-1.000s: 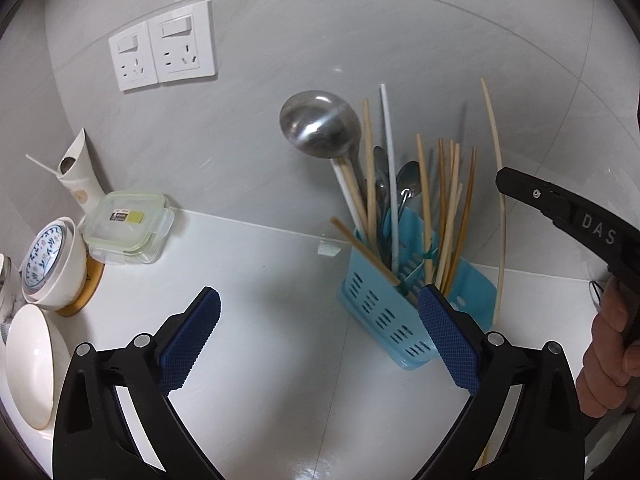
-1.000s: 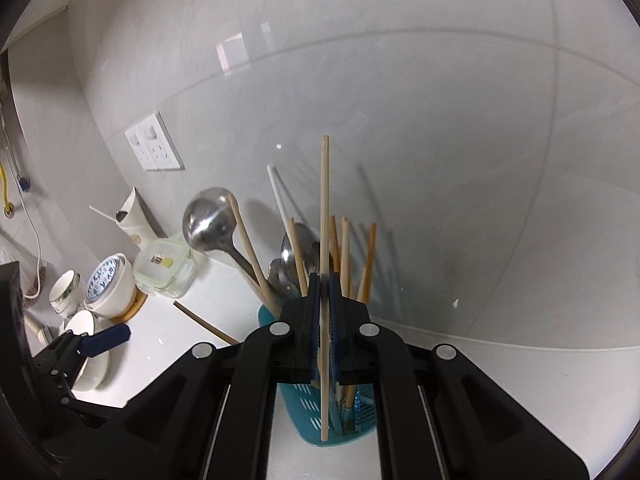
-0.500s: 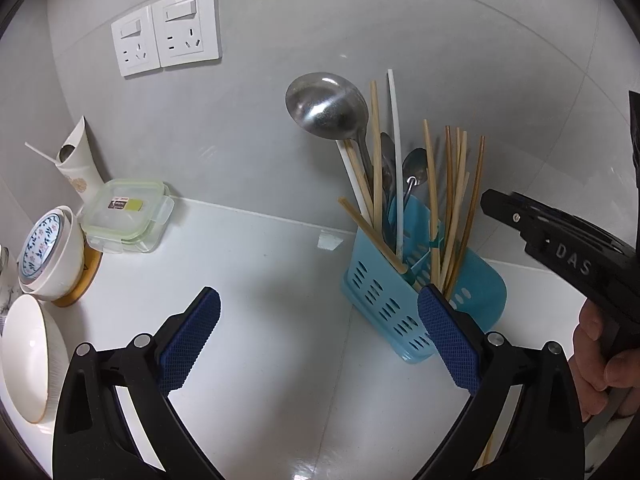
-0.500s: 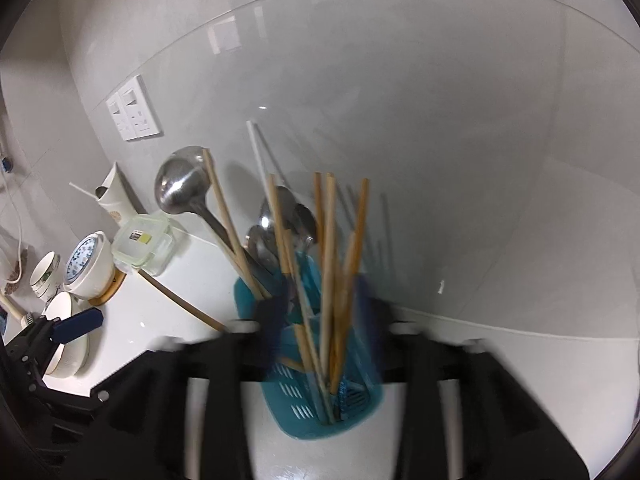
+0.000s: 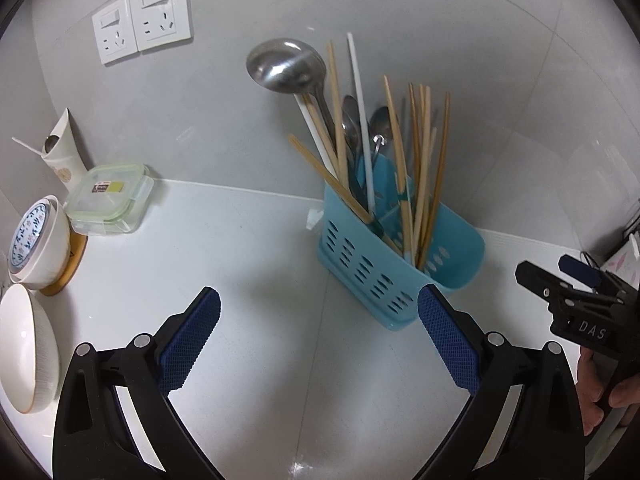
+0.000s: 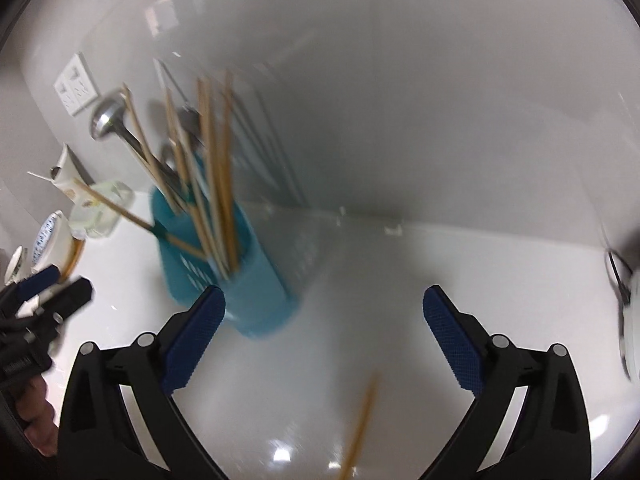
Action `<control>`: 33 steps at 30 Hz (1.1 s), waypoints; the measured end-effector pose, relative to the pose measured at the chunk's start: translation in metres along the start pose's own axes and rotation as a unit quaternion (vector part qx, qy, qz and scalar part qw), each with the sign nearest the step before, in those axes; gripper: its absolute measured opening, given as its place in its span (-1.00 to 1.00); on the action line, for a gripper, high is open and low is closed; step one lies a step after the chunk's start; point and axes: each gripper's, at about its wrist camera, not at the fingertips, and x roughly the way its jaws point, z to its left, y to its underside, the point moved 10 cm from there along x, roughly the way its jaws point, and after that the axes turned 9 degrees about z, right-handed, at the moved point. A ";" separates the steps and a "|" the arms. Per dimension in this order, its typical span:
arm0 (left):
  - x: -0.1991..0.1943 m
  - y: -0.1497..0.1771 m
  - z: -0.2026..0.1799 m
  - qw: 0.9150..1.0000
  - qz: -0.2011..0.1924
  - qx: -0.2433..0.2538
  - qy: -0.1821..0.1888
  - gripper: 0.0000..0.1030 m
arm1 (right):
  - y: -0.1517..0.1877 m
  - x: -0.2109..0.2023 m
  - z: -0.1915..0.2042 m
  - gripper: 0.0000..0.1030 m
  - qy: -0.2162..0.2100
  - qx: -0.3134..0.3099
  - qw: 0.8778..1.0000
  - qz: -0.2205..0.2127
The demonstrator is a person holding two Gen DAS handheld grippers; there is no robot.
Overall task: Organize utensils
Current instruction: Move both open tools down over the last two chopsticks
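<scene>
At the counter's left edge sit 2 wall sockets (image 5: 142,16), a lidded container (image 5: 108,200), a patterned bowl (image 5: 38,240) and a white bowl (image 5: 24,348).

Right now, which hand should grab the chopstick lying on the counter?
Probably the right. The loose chopstick lies low in the right gripper's view, between its opening, empty jaws. The left gripper is open too, but faces the blue holder, with no loose chopstick in its view.
</scene>
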 end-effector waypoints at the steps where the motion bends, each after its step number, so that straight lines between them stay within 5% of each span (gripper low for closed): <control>1: 0.001 0.003 -0.003 1.000 0.003 0.002 0.002 0.89 | 0.009 0.002 -0.007 0.85 0.007 0.004 1.000 0.009; 14: 0.026 0.061 -0.032 0.998 0.057 0.033 0.022 0.89 | 0.128 0.039 -0.055 0.85 0.049 0.030 0.992 0.112; 22: 0.034 0.084 -0.039 0.996 0.076 0.046 0.026 0.89 | 0.155 0.047 -0.056 0.84 0.064 0.022 0.989 0.134; 33: 0.037 0.099 -0.050 0.994 0.086 0.057 0.032 0.89 | 0.172 0.062 -0.052 0.53 0.072 0.009 0.984 0.165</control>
